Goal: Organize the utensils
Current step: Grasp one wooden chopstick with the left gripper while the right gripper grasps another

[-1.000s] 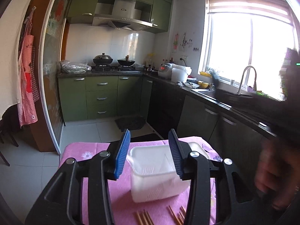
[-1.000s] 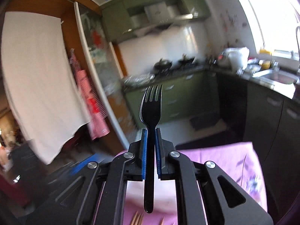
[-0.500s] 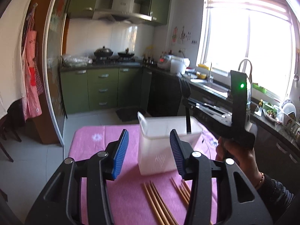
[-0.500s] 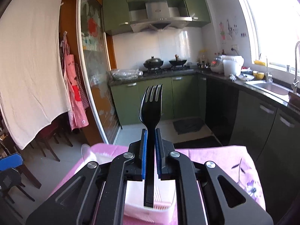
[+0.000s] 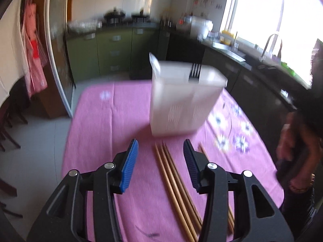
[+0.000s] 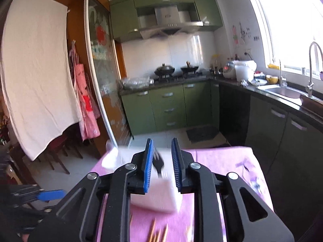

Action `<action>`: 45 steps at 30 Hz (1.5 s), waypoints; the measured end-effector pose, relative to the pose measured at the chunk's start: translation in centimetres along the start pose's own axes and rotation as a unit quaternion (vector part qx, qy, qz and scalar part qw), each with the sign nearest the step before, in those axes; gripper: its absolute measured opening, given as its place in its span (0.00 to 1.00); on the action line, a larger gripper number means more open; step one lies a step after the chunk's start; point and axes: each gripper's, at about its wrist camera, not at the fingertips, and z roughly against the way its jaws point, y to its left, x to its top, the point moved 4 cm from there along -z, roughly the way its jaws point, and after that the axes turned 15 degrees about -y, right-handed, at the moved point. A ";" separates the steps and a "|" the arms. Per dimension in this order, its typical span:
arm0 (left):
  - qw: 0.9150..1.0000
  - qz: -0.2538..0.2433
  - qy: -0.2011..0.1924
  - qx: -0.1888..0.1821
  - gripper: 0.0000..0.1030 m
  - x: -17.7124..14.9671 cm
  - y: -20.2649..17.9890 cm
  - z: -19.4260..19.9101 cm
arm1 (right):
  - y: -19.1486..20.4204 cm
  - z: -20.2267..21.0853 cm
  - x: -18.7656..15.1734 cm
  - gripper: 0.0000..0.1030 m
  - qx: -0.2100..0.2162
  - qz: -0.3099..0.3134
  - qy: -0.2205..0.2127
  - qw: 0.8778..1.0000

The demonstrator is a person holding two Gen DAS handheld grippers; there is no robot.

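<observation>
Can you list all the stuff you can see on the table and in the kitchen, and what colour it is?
tablecloth: one, pink with flowers, covers the table
container: one, white, standing on the tablecloth
fork: one, black, prongs up in the container
chopsticks: several, brown wood, lying in front of the container
cabinets: green, under the far counter
pans: two, dark, on the stove
range hood: one, silver, above the stove
apron: one, red and white, hanging at left
left gripper: black, blue pads, open above the chopsticks
right gripper: black, blue pads, jaws opening, fork free between them
hand: one, at right edge
</observation>
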 end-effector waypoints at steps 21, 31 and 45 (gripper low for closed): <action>0.977 0.029 0.206 0.051 0.21 -7.4 -0.3 -9.7 | -3.6 4.0 -12.4 0.23 0.014 -0.019 0.206 0.978; 0.971 0.006 0.225 0.074 0.13 -7.8 -1.5 -11.1 | -4.3 4.4 -12.5 0.30 0.010 -0.022 0.215 0.976; 0.983 0.000 0.176 0.055 0.06 -6.5 -1.0 -8.6 | -2.7 1.2 -15.7 0.29 0.050 -0.036 0.315 0.947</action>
